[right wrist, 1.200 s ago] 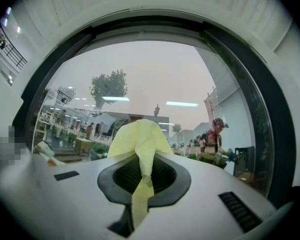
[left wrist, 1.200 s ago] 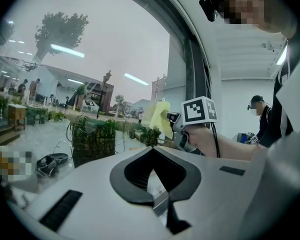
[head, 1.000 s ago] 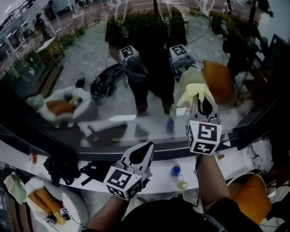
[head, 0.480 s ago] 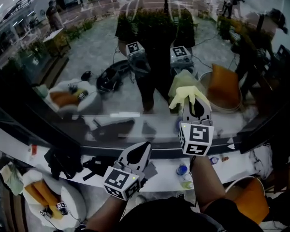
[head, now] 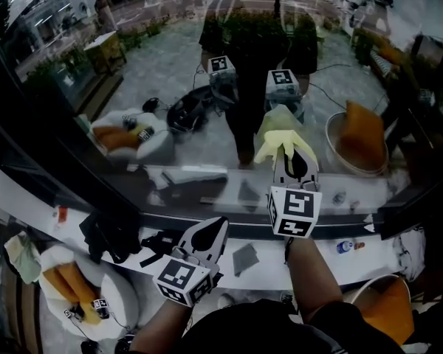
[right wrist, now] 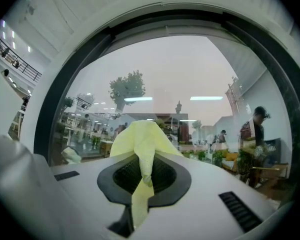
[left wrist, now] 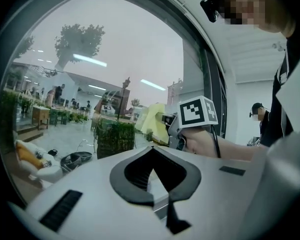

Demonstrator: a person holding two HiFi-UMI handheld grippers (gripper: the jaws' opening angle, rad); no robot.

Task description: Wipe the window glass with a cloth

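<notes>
The window glass [head: 155, 87] fills the upper head view and mirrors both grippers. My right gripper [head: 286, 150] is raised against it, shut on a pale yellow cloth [head: 282, 139] that bunches out beyond its tips onto the pane. In the right gripper view the cloth [right wrist: 140, 139] hangs pinched between the jaws of the right gripper [right wrist: 142, 181], with the glass [right wrist: 190, 69] close ahead. My left gripper [head: 218, 226] sits lower, near the window's dark bottom frame, jaws shut and empty. The left gripper view shows the left gripper [left wrist: 152, 156], the right gripper [left wrist: 192, 119] and the cloth [left wrist: 152, 118].
A white sill [head: 354, 260] runs below the dark window frame [head: 207, 220]. On it lie black items [head: 114, 234], a grey square [head: 244, 258] and a small bottle [head: 345, 246]. A white chair with orange cushions [head: 66, 290] stands lower left, an orange seat [head: 387, 308] lower right.
My right gripper with the cloth has slid a little to the left along the glass, and the head view has shifted. The left gripper has barely moved.
</notes>
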